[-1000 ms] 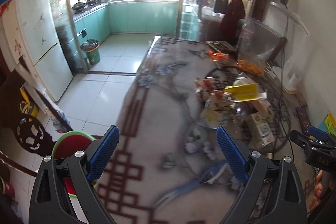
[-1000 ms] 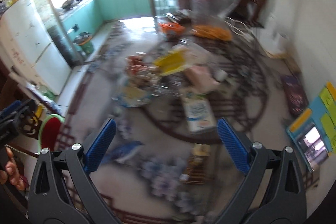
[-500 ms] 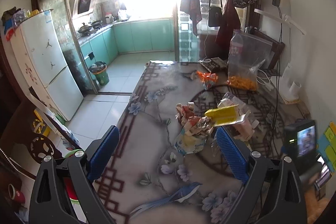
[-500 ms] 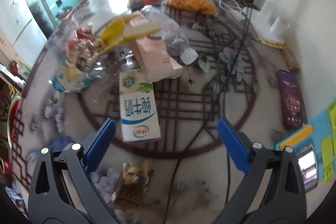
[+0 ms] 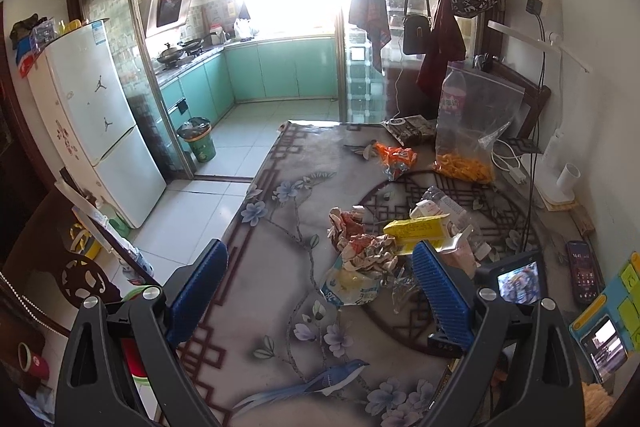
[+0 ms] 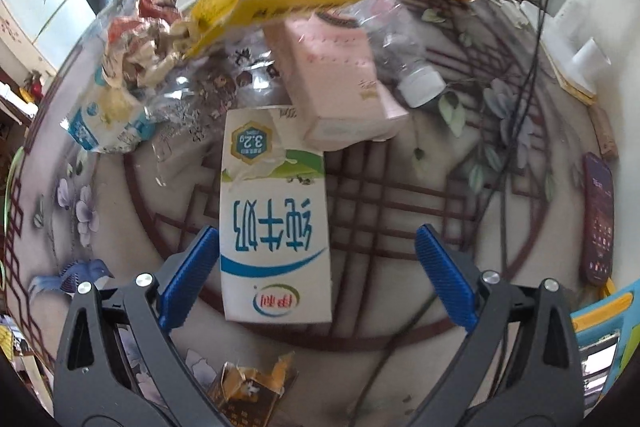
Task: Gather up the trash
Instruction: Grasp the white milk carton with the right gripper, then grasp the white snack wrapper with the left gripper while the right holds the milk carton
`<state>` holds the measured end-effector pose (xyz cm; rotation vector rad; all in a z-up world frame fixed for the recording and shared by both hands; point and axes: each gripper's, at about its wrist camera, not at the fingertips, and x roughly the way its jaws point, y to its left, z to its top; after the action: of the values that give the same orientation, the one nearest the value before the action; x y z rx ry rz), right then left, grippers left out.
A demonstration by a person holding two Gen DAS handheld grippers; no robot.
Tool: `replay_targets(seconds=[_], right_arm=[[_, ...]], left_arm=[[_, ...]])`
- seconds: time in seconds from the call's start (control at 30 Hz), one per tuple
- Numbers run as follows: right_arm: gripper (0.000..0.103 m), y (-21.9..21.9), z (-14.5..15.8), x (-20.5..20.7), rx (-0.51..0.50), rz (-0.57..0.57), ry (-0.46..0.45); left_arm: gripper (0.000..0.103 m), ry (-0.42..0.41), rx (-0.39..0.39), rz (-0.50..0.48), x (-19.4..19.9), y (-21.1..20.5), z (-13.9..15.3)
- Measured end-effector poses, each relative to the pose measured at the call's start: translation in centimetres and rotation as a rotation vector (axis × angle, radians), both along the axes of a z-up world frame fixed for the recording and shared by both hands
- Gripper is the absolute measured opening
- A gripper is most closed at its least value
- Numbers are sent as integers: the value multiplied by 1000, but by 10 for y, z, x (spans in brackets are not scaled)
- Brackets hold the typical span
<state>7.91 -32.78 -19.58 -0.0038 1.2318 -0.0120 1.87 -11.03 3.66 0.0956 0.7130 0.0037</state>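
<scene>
Your right gripper (image 6: 316,267) hangs just above the near end of the milk carton (image 6: 276,219), which lies flat on the table (image 6: 400,187) with its long axis running near to far, straight along your line of reach. The jaws stand wide apart and hold nothing; the left pad sits just beside the carton's left edge, the right pad well clear of it. Shift a little left to centre it, I judge. Your left gripper (image 5: 320,291) is farther off, equally spread and empty, facing the crumpled wrapper pile (image 5: 364,251).
</scene>
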Motion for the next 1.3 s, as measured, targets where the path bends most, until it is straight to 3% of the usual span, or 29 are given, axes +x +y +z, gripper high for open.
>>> replay_targets(seconds=[0.17, 0.27, 0.33, 0.37, 0.57, 0.67, 1.03, 1.13, 1.3], right_arm=[[93, 9, -11, 5, 18, 40, 28], [74, 13, -13, 7, 4, 63, 30], [53, 16, -14, 8, 5, 81, 34], [51, 17, -14, 9, 18, 91, 39], [51, 23, -11, 6, 42, 119, 32], [50, 22, -1, 2, 73, 112, 12], [50, 24, 87, -21, 135, 108, -179], [50, 25, 116, -28, 122, 113, -248], [50, 17, 145, -30, 107, 120, -324]], left_arm=[[90, 2, 18, 2, 6, -6, 1], [90, 11, 51, 7, 11, -10, -1], [90, 19, 67, 7, 14, -13, -2], [90, 24, 73, 4, 15, -14, -3], [90, 35, 68, -12, 20, -18, -4], [90, 65, 11, -40, 24, -17, -6], [90, 88, -29, -74, 35, -19, -18], [95, 109, -52, -78, 43, -7, -34], [95, 198, -33, 13, 72, 29, -94]])
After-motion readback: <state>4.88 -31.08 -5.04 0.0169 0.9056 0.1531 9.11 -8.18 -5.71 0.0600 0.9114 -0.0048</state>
